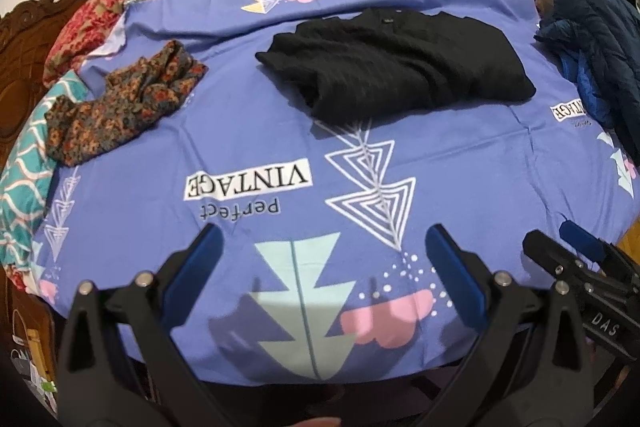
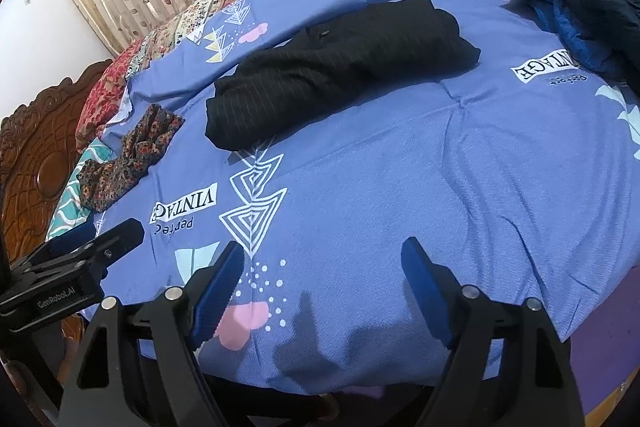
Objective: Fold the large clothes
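Gaping empty, both hand-held grippers (image 1: 324, 259) (image 2: 322, 269)

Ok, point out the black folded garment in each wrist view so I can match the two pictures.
Left wrist view: the black garment lies upper centre on the purple sheet, beyond the open left gripper.
Right wrist view: the black garment lies upper centre-left, stretched diagonally, beyond the open right gripper.
Shared landmark: the VINTAGE print, just nearer the camera than the garment, to its left.
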The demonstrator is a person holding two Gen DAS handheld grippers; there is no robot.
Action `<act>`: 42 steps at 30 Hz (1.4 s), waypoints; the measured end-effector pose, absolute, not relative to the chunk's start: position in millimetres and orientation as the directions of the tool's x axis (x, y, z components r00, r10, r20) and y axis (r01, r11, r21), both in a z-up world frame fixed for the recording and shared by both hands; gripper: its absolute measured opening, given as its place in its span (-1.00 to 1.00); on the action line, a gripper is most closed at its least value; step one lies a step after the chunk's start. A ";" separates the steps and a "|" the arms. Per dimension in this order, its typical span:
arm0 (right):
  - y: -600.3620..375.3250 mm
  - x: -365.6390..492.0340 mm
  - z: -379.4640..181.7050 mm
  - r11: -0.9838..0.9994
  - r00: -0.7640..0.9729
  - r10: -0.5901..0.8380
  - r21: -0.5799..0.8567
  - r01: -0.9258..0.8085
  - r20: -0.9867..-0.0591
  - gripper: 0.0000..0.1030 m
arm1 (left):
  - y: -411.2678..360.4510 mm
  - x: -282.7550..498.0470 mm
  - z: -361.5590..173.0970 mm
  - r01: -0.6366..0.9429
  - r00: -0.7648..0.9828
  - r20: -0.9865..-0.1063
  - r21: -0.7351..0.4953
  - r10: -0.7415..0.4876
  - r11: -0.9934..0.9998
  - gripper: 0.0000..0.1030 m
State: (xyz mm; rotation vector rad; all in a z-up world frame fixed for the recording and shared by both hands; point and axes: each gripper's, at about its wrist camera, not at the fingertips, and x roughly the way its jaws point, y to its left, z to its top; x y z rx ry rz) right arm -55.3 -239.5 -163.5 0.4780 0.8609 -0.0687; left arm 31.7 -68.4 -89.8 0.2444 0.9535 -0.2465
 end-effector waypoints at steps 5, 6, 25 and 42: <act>-242.9 -54.3 -166.1 0.887 0.653 0.141 0.388 0.250 -0.744 0.81 | -71.0 31.5 -92.7 0.309 0.549 -0.833 0.121 -0.073 0.943 0.89; -243.7 -53.7 -166.7 0.887 0.649 0.142 0.387 0.252 -0.747 0.81 | -70.9 31.7 -93.3 0.308 0.547 -0.834 0.123 -0.070 0.943 0.89; -254.7 -53.1 -162.3 0.881 0.660 0.143 0.399 0.255 -0.738 0.81 | -76.6 30.5 -87.7 0.319 0.565 -0.821 0.129 -0.079 0.939 0.89; -297.7 -53.5 -126.3 0.875 0.736 0.040 0.379 0.301 -0.676 0.81 | -117.4 48.8 -51.0 0.377 0.607 -0.784 0.138 -0.132 0.916 0.89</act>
